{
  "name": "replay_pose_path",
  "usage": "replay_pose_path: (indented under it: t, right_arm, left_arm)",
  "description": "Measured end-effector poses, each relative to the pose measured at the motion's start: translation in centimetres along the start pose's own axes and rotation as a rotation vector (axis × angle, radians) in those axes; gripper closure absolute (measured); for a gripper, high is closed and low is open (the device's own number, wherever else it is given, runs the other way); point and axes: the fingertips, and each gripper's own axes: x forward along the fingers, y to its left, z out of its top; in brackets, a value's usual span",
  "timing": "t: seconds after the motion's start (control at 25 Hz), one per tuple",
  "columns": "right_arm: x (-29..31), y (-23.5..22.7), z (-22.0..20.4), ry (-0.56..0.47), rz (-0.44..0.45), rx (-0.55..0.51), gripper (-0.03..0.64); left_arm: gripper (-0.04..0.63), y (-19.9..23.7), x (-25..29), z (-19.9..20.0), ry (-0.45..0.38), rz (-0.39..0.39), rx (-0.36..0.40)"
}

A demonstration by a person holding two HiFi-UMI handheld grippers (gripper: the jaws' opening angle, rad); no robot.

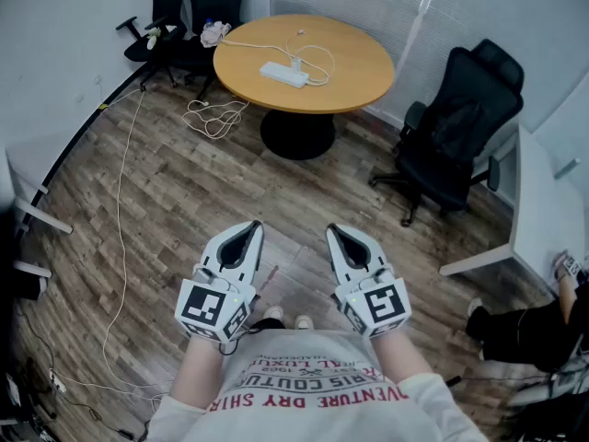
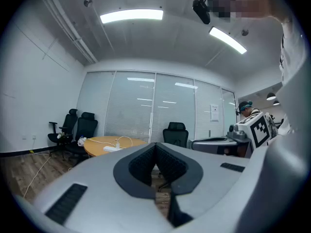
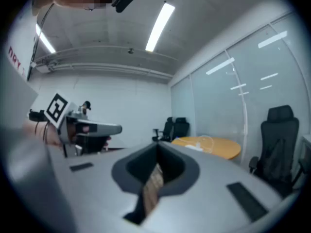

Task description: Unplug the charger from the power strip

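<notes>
Round table (image 1: pixel 354 63) carries the power strip (image 1: pixel 283 74); left gripper (image 1: pixel 255 226) and right gripper (image 1: pixel 332 230) are both closed.

The left claw (image 1: pixel 248 232) and right claw (image 1: pixel 337 236) were pale grey shells with black padded inner faces, each bearing a cube (image 1: pixel 216 308) of black-and-white square markers. The person wore a white short-sleeved T-shirt (image 1: pixel 304 389) with red lettering, and pale shoes (image 1: pixel 301 321).

- White power strip (image 1: pixel 283 74): long, flat bar lying on round wooden desk (image 1: pixel 359 63), near its middle, angled slightly.
- Small white charger (image 1: pixel 296 62): upright, plugged into strip's far end; thin white cable (image 1: pixel 324 61) looping loosely over desk beside it.
</notes>
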Motion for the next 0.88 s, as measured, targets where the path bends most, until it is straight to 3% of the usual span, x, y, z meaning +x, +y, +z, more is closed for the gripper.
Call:
replay_pose_path:
  t: [0.64,0.88]
  right_arm:
    - [-2.6,-2.6,-1.4,0.000,0.005,0.035,0.588]
    - [-1.6,-3.3,-3.0,0.035,0.021,0.039,0.588]
  left_arm:
    - [0.563,-2.8,0.8,-1.7,0.027,0.048,-0.004]
    - [0.563,-2.5,1.3,-3.9,0.047,0.075,-0.058]
